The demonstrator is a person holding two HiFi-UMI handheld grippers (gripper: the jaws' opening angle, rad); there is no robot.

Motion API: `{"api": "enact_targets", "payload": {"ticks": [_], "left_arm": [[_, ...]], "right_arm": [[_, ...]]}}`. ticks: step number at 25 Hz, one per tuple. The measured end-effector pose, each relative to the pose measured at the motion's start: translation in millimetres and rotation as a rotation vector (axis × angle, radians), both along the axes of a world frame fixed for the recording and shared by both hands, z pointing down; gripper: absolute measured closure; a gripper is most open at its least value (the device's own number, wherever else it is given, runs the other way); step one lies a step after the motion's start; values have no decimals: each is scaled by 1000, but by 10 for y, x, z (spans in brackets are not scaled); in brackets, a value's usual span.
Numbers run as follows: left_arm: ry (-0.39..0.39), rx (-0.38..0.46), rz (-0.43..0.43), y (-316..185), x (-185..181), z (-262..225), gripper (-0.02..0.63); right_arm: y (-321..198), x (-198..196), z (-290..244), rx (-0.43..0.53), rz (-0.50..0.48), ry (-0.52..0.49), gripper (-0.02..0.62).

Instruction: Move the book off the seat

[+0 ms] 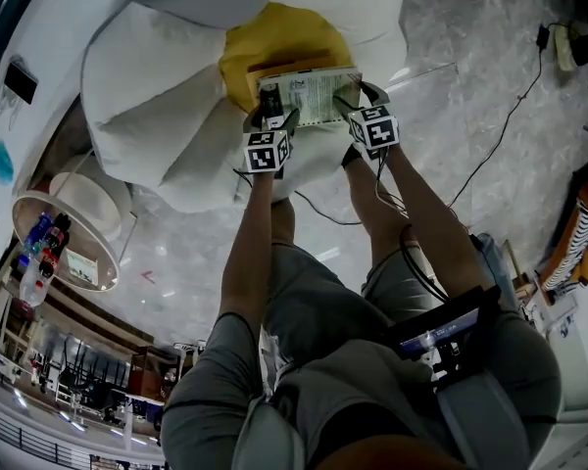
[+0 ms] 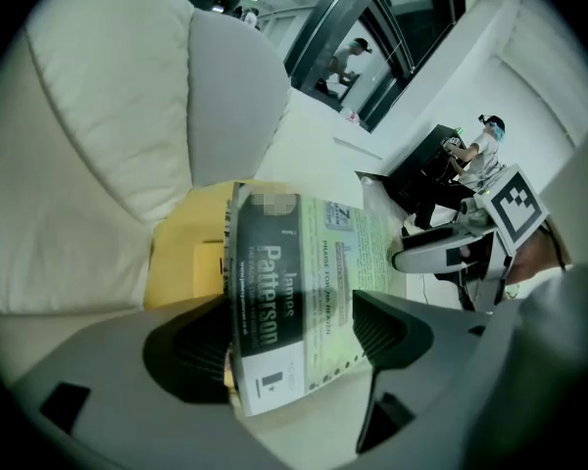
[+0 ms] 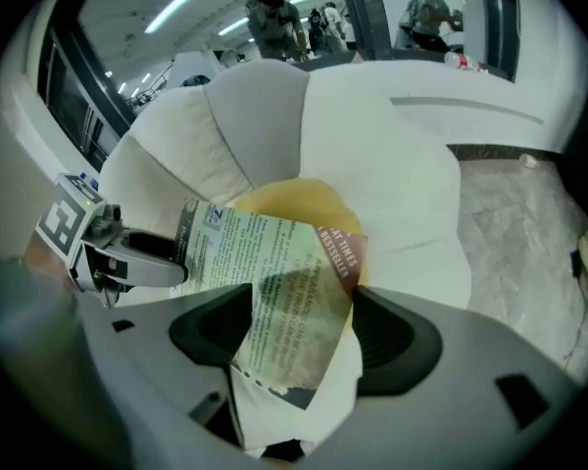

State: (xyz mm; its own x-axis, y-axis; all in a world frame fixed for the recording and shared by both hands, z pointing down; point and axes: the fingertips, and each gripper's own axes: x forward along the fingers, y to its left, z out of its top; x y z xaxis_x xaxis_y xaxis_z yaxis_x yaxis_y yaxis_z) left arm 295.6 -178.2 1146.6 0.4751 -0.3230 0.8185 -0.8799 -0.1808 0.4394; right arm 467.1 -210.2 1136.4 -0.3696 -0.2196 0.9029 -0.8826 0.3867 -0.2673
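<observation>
Hanging between two grippers, the one book (image 1: 309,94) is over the yellow centre (image 1: 265,42) of the single flower-shaped seat (image 1: 147,67); whether it is quite clear of the cushion I cannot tell. The left gripper (image 1: 272,118) is clamped on the spine end and the right gripper (image 1: 358,101) on the opposite end, each with its jaws spread wide to take the book's thickness. Only the left gripper view shows the dark spine with the author's name in pale letters, running down between that gripper's pads. Only the right gripper view shows the red corner banner on the greenish cover, with a lower corner of the book hanging over a white petal (image 3: 392,194). Each of these views also catches the other gripper at the book's far end. The head view alone shows the marbled floor (image 1: 470,86) to the right of the seat, open but for one thin cable (image 1: 500,125) trailing across it. White petals rise close round the book on the far side and the left. A round white stand (image 1: 78,233) with bottles (image 1: 41,248) sits well apart on the left.
</observation>
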Motion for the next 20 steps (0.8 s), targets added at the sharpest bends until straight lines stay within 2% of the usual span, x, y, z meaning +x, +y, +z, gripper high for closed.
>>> {"api": "enact_targets", "payload": {"ticks": [4, 9, 14, 20], "left_arm": [[-15, 77, -33, -323, -109, -429, 229], [-37, 156, -72, -638, -226, -1218, 227], [-56, 262, -112, -1083, -416, -2159, 227], [-73, 386, -218, -1267, -814, -3433, 227]], "right_arm": [[-391, -136, -501, 123, -13, -5, 285], [-770, -272, -1339, 227, -5, -25, 285], [-1331, -511, -2399, 369, -6, -51, 285], [-1554, -943, -3789, 538, -25, -90, 286]]}}
